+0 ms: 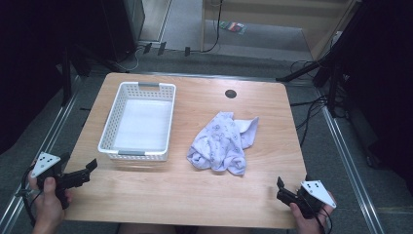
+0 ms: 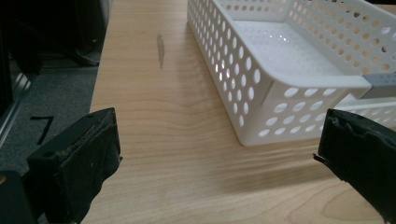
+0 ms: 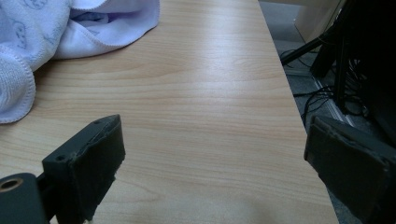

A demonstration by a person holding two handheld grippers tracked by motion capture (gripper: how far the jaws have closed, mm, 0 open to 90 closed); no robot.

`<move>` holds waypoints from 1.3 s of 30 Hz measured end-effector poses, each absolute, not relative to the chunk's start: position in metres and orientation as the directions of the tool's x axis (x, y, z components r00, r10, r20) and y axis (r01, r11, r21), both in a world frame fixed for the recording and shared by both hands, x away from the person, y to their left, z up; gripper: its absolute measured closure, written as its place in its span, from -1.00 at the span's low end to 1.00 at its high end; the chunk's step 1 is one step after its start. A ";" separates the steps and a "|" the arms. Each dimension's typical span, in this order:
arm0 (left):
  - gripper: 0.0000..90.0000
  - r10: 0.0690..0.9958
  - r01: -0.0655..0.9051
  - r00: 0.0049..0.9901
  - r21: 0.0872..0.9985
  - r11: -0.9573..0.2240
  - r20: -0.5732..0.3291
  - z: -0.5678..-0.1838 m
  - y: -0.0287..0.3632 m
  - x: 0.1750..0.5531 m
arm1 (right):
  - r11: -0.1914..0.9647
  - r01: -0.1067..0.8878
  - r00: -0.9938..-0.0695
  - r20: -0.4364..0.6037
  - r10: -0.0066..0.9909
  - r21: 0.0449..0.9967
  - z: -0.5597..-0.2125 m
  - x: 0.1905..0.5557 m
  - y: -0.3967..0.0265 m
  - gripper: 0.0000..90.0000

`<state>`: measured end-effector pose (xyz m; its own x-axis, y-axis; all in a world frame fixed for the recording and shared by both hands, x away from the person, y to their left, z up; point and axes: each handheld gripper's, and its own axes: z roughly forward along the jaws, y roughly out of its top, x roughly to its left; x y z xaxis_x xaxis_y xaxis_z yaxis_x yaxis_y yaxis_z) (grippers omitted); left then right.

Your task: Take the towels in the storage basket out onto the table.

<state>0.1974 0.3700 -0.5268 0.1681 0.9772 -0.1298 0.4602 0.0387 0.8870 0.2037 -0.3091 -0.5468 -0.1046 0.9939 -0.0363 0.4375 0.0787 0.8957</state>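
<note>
Now | towel (image 1: 223,142) crumpled mid-table | right gripper (image 1: 281,189) apart, jaws wide

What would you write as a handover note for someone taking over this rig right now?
Left gripper: open, holding nothing, at the near left corner of the table, just short of the white basket.
Right gripper: open, holding nothing, at the near right corner.
Lilac towel: crumpled in a heap on the table, to the right of the basket, apart from it and from both grippers.
Basket: has nothing in it.
Done: nothing so far; the towel is untouched.
Left: probably pick up the towel, perhaps fold it, and put it in the basket. The right gripper is the nearer one to it.
</note>
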 end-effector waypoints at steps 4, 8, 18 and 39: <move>-1.00 0.979 0.465 0.161 0.885 0.037 -0.126 -0.534 0.376 0.191 | 0.078 0.438 -0.105 -0.035 0.994 0.896 -0.547 0.203 -0.309 -0.89; -1.00 0.979 0.464 0.153 0.885 0.049 -0.134 -0.538 0.384 0.184 | 0.079 0.438 -0.105 -0.036 0.994 0.896 -0.547 0.204 -0.309 -0.89; -1.00 0.979 0.463 0.138 0.884 0.072 -0.151 -0.551 0.390 0.177 | 0.080 0.438 -0.105 -0.038 0.994 0.895 -0.547 0.204 -0.309 -0.88; -0.81 0.994 0.570 0.068 0.821 0.030 -0.084 -0.553 0.381 0.191 | 0.073 0.442 -0.103 -0.030 0.994 0.894 -0.547 0.204 -0.309 -0.88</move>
